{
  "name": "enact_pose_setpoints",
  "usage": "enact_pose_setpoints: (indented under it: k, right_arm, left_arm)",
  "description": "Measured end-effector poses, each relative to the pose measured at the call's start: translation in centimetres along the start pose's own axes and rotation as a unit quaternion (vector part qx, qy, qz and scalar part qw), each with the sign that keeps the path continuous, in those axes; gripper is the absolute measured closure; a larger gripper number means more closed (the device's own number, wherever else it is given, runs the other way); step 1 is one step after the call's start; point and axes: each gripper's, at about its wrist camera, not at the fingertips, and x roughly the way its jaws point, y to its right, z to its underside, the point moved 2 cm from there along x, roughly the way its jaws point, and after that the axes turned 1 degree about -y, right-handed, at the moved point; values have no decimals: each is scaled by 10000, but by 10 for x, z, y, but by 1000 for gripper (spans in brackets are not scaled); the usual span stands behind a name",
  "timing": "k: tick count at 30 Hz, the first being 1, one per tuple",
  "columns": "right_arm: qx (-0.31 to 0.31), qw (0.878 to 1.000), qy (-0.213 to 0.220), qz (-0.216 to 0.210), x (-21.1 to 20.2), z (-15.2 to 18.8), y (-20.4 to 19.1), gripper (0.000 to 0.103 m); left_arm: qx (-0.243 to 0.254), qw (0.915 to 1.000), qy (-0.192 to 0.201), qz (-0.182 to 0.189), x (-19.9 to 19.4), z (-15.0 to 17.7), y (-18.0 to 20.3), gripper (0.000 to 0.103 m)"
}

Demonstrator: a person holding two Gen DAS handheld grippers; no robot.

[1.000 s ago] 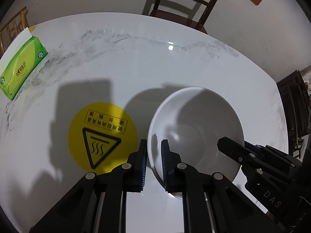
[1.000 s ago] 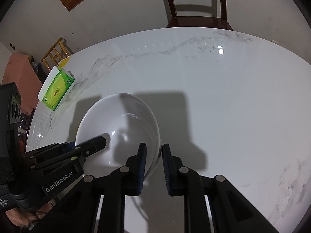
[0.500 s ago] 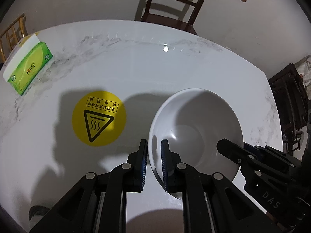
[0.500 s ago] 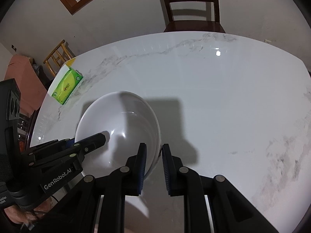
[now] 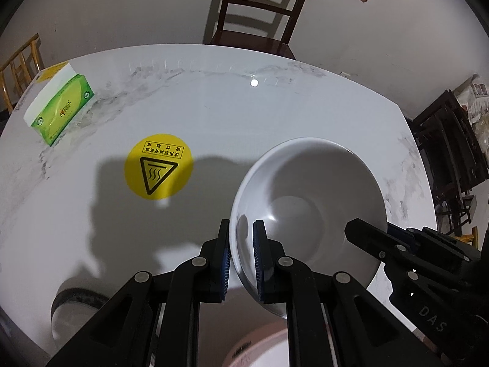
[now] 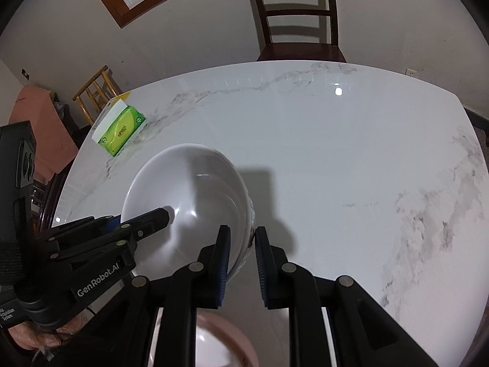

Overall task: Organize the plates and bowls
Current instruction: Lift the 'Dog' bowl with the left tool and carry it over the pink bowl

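Observation:
A large white bowl hangs above the white marble table, gripped on two opposite sides. My left gripper is shut on its near-left rim, one pad inside and one outside. The right gripper comes in from the right and clamps the opposite rim. From the right wrist the same bowl shows with my right gripper shut on its right rim, and the left gripper reaching in from the left. Below, a pink-rimmed dish shows at the bottom edge.
A white dish with a dark rim sits at the near left. A round yellow warning sticker lies on the tabletop, a green tissue box at the far left edge. A dark wooden chair stands behind the table.
Both grippers have risen and drawn back with the bowl between them, so the table looks farther off. The pink-rimmed dish and the dark-rimmed dish have come into view at the bottom.

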Motion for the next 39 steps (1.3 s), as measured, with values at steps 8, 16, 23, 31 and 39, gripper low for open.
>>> enact_pose_setpoints:
  k: [8, 16, 23, 31, 39]
  right_arm:
    - [-40, 10000, 48, 17, -22, 20, -11, 86]
    - [-122, 9999, 19, 37, -40, 51, -22, 86]
    - [-134, 9999, -35, 40, -53, 80, -26, 86]
    - [-102, 9999, -89, 28, -62, 106, -29, 86]
    - [-92, 9998, -187, 34, -62, 125, -32, 86]
  left_arm:
    - [89, 9999, 45, -27, -21, 21, 4, 92]
    - [162, 9999, 25, -41, -40, 48, 6, 92]
    - [285, 9996, -50, -43, -54, 75, 12, 92]
    - [365, 9993, -108, 25, -62, 101, 15, 92]
    - [351, 9991, -204, 82, -63, 122, 14, 92]
